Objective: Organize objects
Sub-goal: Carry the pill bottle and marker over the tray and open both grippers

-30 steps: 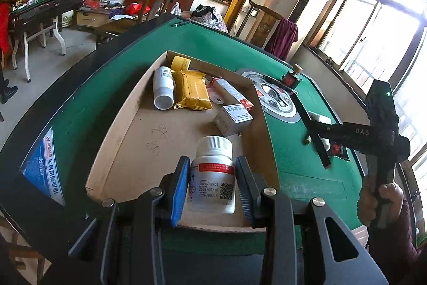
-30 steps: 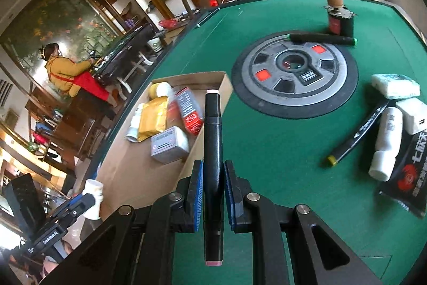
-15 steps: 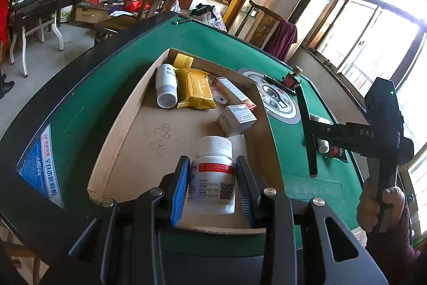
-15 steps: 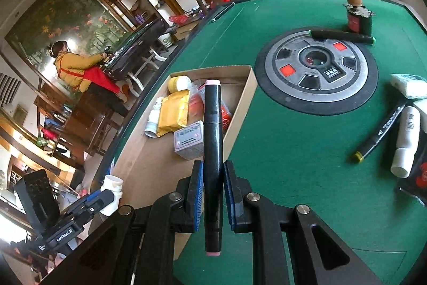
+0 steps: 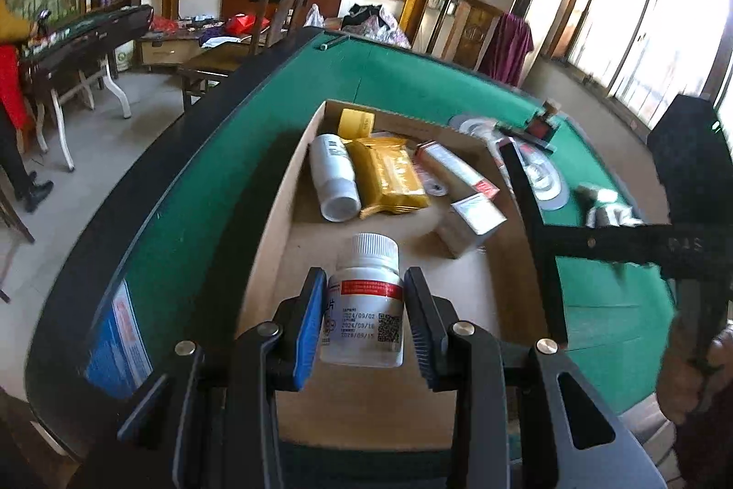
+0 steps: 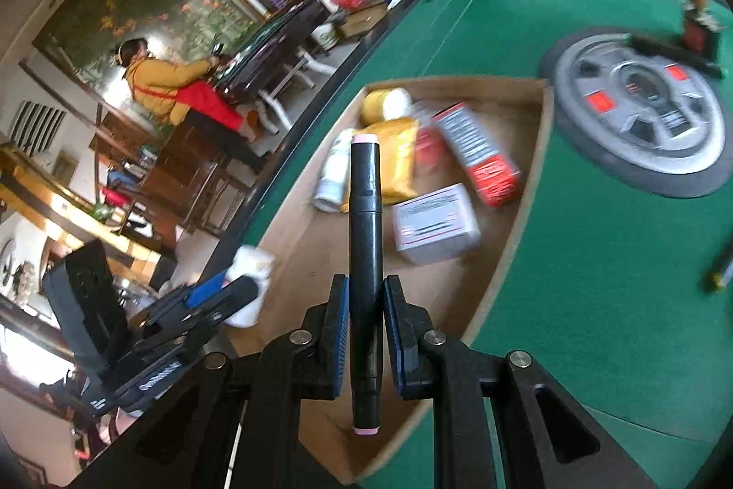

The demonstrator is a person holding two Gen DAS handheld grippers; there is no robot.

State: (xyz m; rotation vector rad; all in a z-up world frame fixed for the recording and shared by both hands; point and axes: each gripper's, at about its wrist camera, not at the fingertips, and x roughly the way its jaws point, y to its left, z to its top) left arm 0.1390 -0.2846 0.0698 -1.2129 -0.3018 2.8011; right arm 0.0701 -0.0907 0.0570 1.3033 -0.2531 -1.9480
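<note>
My left gripper point(image 5: 362, 317) is shut on a white pill bottle point(image 5: 365, 303) with a red band, held over the near part of the cardboard box point(image 5: 275, 214). My right gripper point(image 6: 365, 335) is shut on a black marker point(image 6: 365, 260) with pink ends, held upright over the same box point(image 6: 527, 177). In the left wrist view the marker point(image 5: 531, 232) and right gripper reach in over the box's right wall. The right wrist view shows the left gripper with its bottle point(image 6: 247, 282) at lower left.
In the box lie a white bottle point(image 5: 333, 177), a yellow packet point(image 5: 389, 175), a red-and-white carton point(image 5: 458, 168) and a small white carton point(image 5: 472, 221). A grey round centre panel point(image 6: 641, 108) sits in the green table point(image 6: 595, 282). A person point(image 6: 155, 81) sits at another table beyond.
The right gripper with the marker has moved left, from over the green felt to over the box. The left gripper with the bottle has shifted slightly farther over the box.
</note>
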